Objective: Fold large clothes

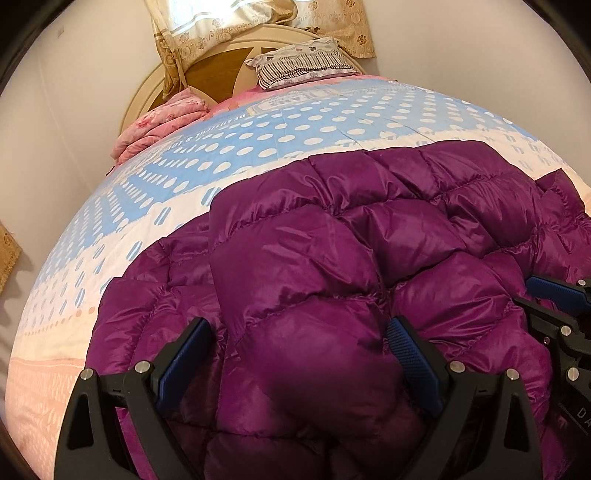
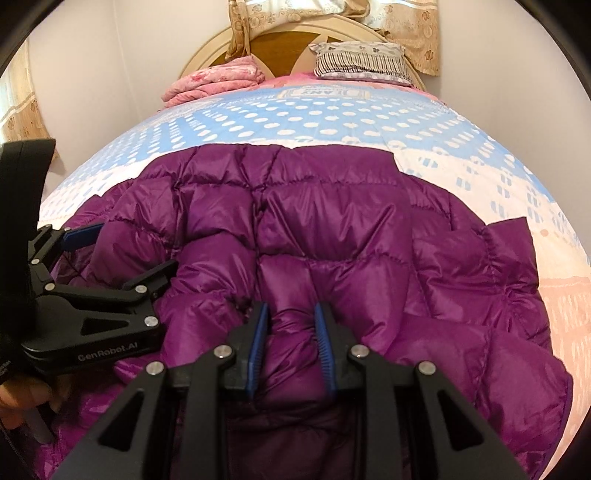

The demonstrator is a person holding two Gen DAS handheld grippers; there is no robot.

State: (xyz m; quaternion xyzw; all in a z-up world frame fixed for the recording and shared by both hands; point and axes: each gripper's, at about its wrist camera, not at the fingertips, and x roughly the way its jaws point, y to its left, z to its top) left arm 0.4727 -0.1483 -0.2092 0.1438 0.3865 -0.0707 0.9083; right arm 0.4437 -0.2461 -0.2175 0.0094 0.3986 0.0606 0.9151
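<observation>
A large purple quilted down jacket [image 1: 332, 240] lies spread on the bed, and it also shows in the right wrist view [image 2: 332, 221]. My left gripper [image 1: 299, 332] is open, its blue-padded fingers wide apart over the jacket's near edge; it appears at the left of the right wrist view [image 2: 122, 247]. My right gripper [image 2: 291, 325] has its pads close together, pinching a puffy fold of the jacket at the near edge. Its fingers [image 1: 554, 291] show at the right of the left wrist view.
The bed [image 1: 258, 147] has a blue, white-dotted and pink cover. A folded pink blanket [image 2: 218, 83] and a striped pillow [image 2: 362, 61] lie by the round headboard [image 2: 280, 40]. Walls stand close on both sides, with gold curtains [image 1: 258, 22] behind.
</observation>
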